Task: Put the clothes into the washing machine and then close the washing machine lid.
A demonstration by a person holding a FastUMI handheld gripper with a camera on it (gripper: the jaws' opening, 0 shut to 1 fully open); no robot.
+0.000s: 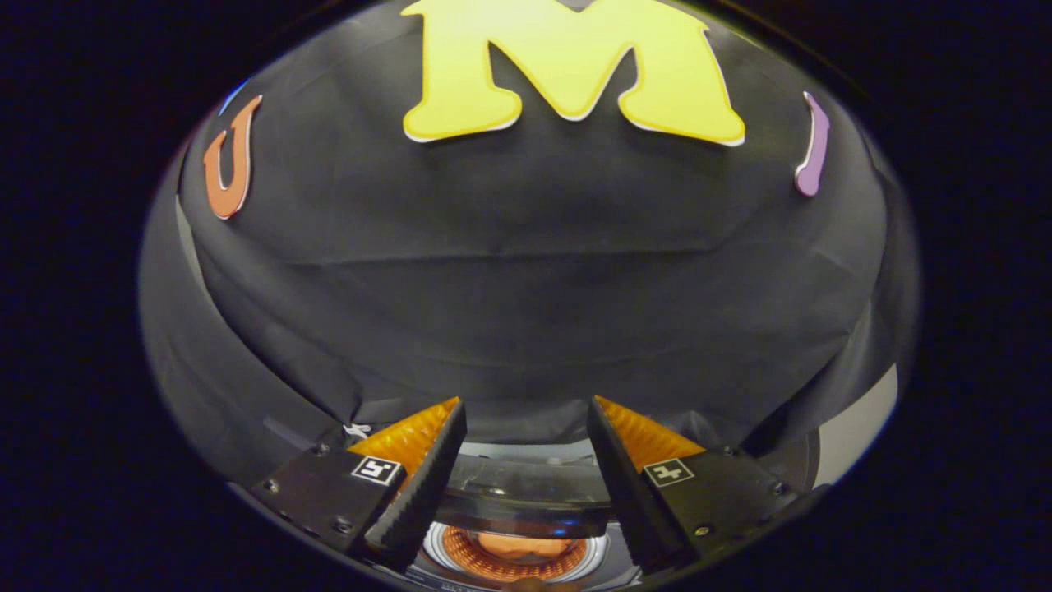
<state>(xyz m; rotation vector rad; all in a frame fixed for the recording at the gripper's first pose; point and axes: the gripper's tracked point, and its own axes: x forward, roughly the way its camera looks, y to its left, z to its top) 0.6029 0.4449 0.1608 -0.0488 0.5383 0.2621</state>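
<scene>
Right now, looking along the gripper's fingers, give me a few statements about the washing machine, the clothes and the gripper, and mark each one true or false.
1. The gripper is open, with nothing held between its fingers. True.
2. An orange piece of clothing lies inside the washing machine drum. True.
3. The washing machine lid is shut flat over the drum. False: the clear lid stands raised and the drum below it is open to view.
4. The fingers are pressing on the clothing. False: they are apart, and the clothing lies down in the drum between and below them.
5. The booth's black cloth wall rises beyond the fingers. True.
</scene>
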